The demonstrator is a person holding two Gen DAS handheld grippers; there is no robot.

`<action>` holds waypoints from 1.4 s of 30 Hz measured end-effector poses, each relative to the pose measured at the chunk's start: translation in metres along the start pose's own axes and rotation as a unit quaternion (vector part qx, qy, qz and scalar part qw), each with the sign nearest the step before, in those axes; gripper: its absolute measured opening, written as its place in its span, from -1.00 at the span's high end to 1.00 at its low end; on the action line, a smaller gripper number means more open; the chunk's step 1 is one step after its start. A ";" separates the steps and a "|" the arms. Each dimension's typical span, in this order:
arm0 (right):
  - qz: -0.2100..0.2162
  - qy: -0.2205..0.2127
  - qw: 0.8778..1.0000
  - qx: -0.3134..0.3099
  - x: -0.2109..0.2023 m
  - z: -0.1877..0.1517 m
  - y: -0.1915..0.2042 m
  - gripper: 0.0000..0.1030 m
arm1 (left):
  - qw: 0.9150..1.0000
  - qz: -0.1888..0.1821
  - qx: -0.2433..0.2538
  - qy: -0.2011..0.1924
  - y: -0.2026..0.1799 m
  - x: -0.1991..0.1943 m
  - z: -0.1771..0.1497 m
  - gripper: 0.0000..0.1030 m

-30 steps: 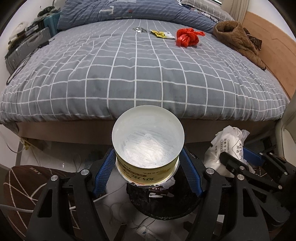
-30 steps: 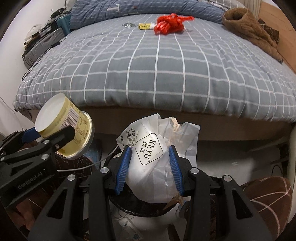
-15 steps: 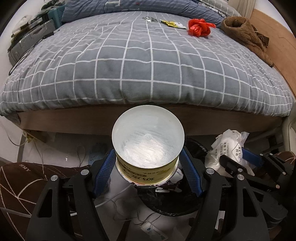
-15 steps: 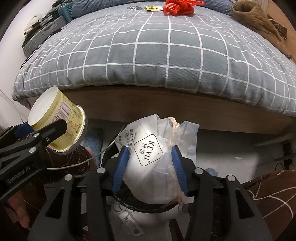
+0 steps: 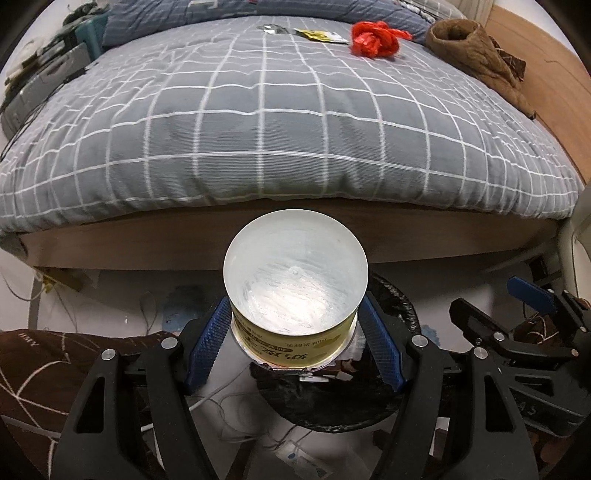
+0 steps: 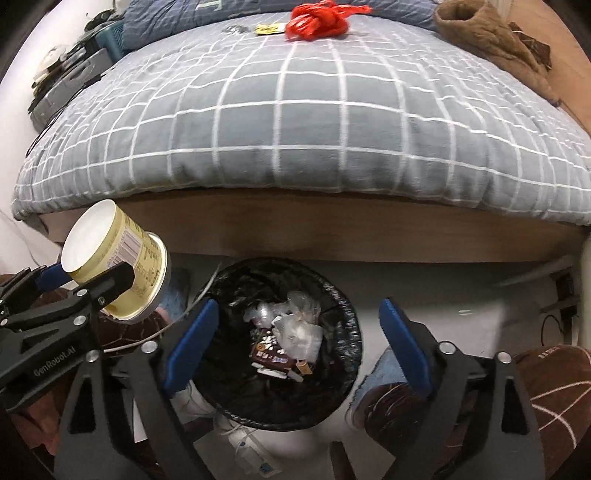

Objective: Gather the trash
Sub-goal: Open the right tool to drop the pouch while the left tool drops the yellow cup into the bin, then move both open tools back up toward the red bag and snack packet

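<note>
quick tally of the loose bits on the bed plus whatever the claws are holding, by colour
red: 1, bag
yellow: 2, wrapper and cup in the left claw
silver: 1, scrap
brown: 1, coat
right claw: 0, open over the bin
total: 5

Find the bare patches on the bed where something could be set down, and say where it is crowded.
The grey checked duvet is bare across its middle and near edge. The far end is crowded: red plastic bag, yellow wrapper, small silvery scraps. A brown fleece garment fills the right side.
</note>
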State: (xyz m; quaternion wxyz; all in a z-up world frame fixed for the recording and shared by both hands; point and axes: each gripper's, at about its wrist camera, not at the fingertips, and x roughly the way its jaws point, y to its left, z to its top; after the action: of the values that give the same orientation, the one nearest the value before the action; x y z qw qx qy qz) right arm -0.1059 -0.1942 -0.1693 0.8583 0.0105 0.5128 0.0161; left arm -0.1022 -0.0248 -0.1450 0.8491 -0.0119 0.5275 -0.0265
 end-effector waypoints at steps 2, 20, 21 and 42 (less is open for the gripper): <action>-0.009 -0.001 1.000 0.010 0.000 -0.002 -0.010 -0.78 | 1.000 -0.004 0.006 0.003 -0.006 0.004 0.000 -0.34; -0.034 0.014 0.998 0.051 0.010 -0.010 -0.044 -0.82 | 0.997 -0.030 0.056 0.037 -0.051 0.033 -0.008 -0.36; -0.033 0.015 0.998 0.051 0.012 -0.010 -0.044 -0.82 | 0.997 -0.029 0.055 0.038 -0.051 0.034 -0.009 -0.37; -0.030 -0.015 0.999 0.038 -0.010 0.006 -0.039 -0.82 | 0.999 0.022 0.029 0.012 -0.020 0.019 0.003 -0.89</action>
State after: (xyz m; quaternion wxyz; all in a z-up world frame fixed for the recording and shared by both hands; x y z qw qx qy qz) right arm -0.1049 -0.2336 -0.1595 0.8651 0.0277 0.4999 -0.0297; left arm -0.0923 -0.0455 -0.1595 0.8432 0.0246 0.5366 -0.0233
